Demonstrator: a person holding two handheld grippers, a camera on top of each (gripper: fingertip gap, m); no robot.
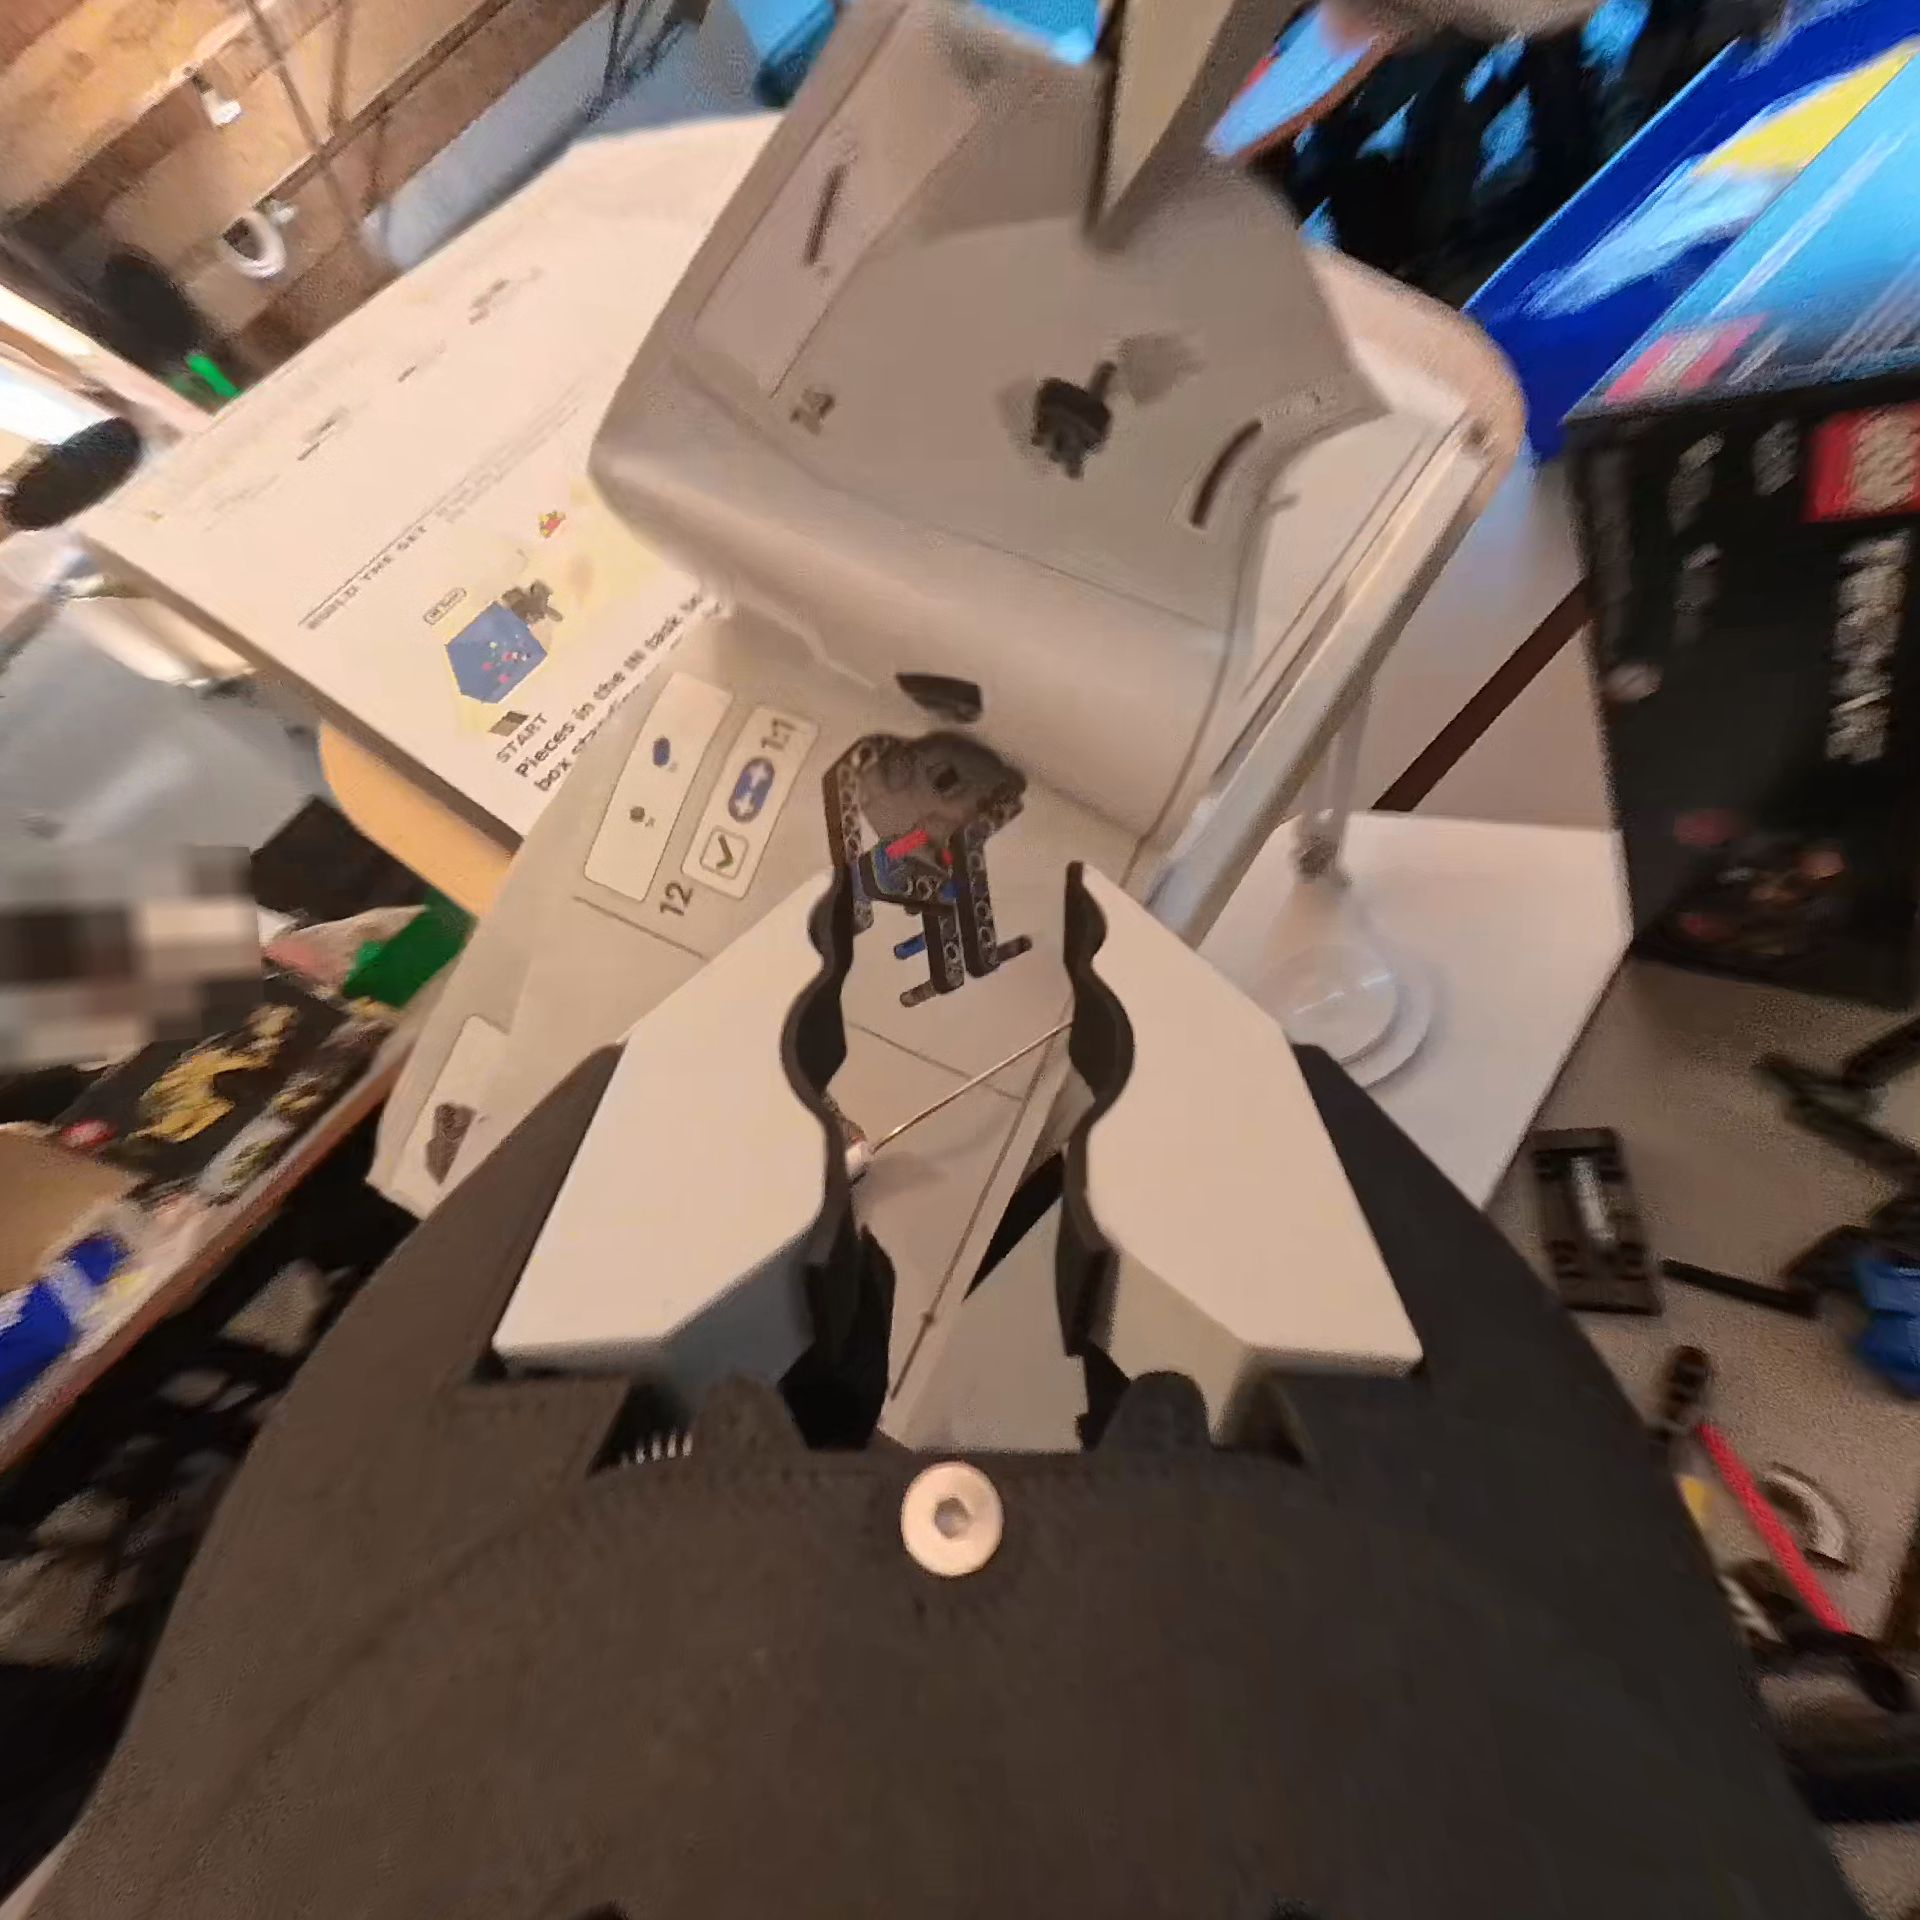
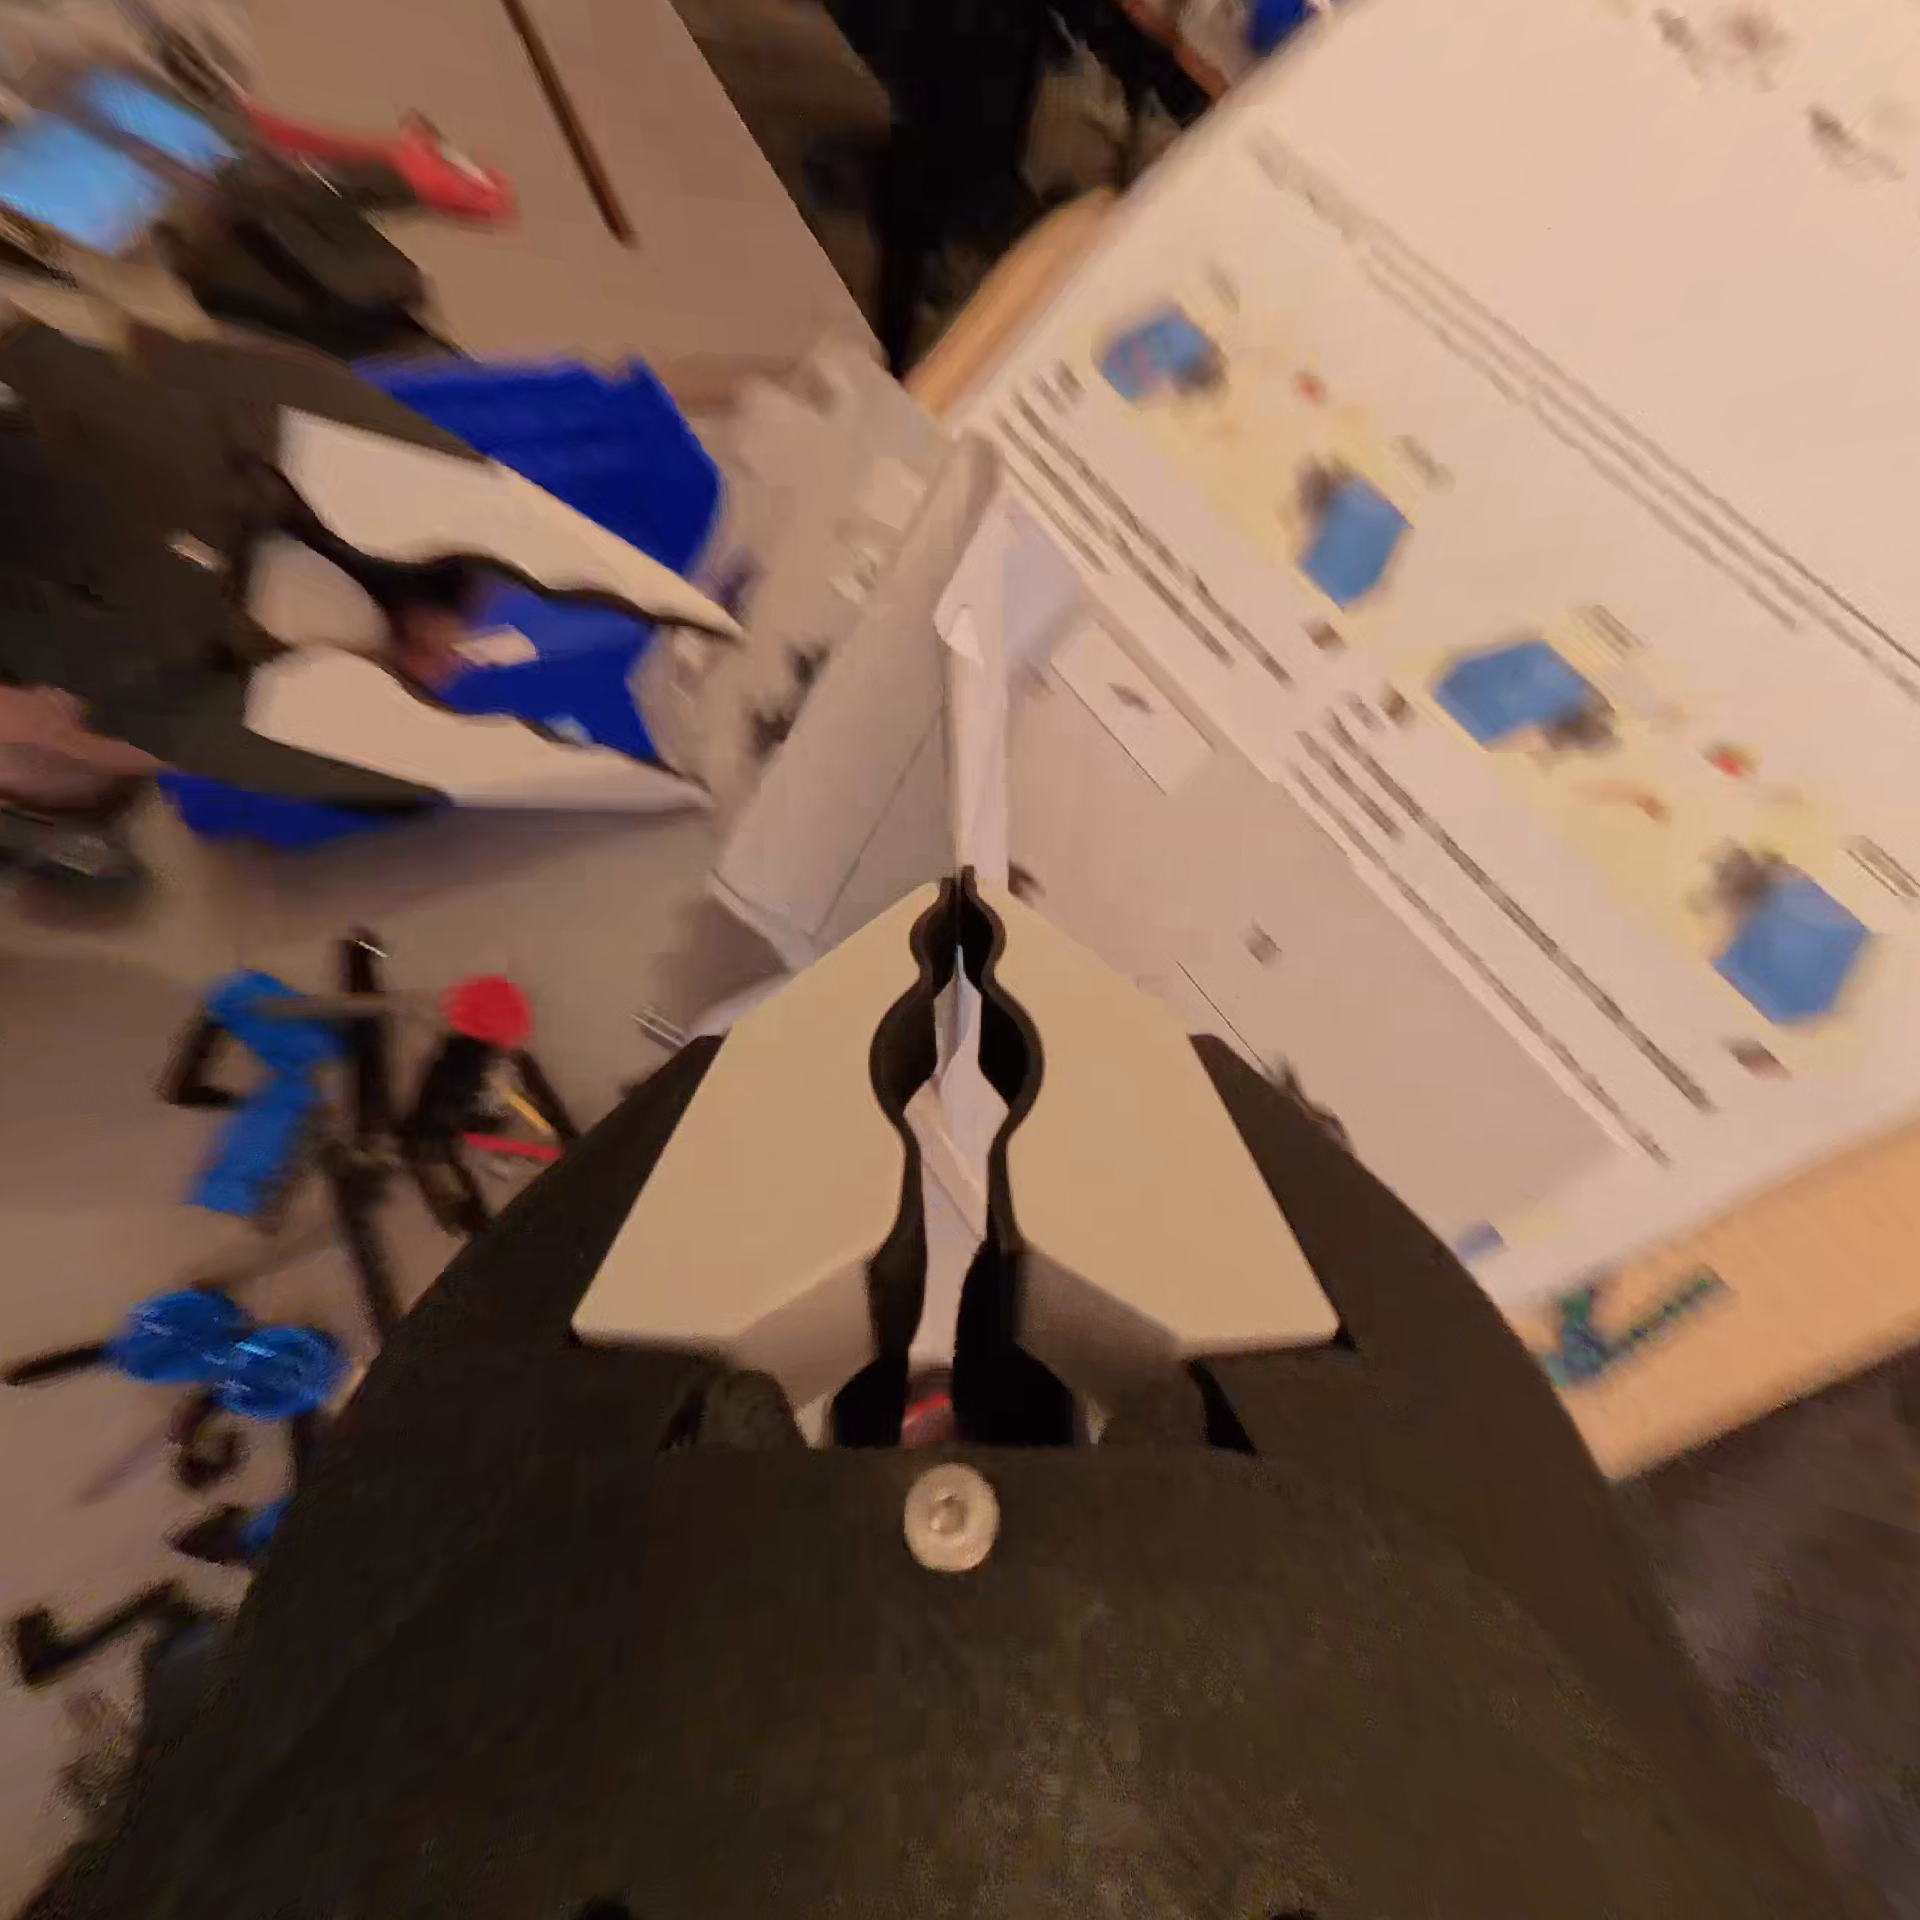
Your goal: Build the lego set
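The instruction booklet (image 1: 644, 935) lies open ahead of my left gripper (image 1: 951, 894), which is open and empty just above its lower page. One page (image 1: 987, 416) is lifted up and curved over. My right gripper (image 2: 961, 883) is shut on the edge of that page (image 2: 987, 707); in the left wrist view its tip (image 1: 1132, 125) shows at the top of the page. The left gripper (image 2: 717, 717) also shows open at the left of the right wrist view. Loose black, blue and red Lego parts (image 2: 260, 1091) lie on the table.
A printed sheet (image 1: 416, 488) lies beyond the booklet, and also shows in the right wrist view (image 2: 1455, 520). A black Lego box (image 1: 1756, 675) and a blue box (image 1: 1714, 208) stand at the right. A clear stand (image 1: 1340, 997) sits beside the booklet. More loose parts (image 1: 1590, 1226) lie at right. Across from one pair of fingers to the other is roughly 11 cm.
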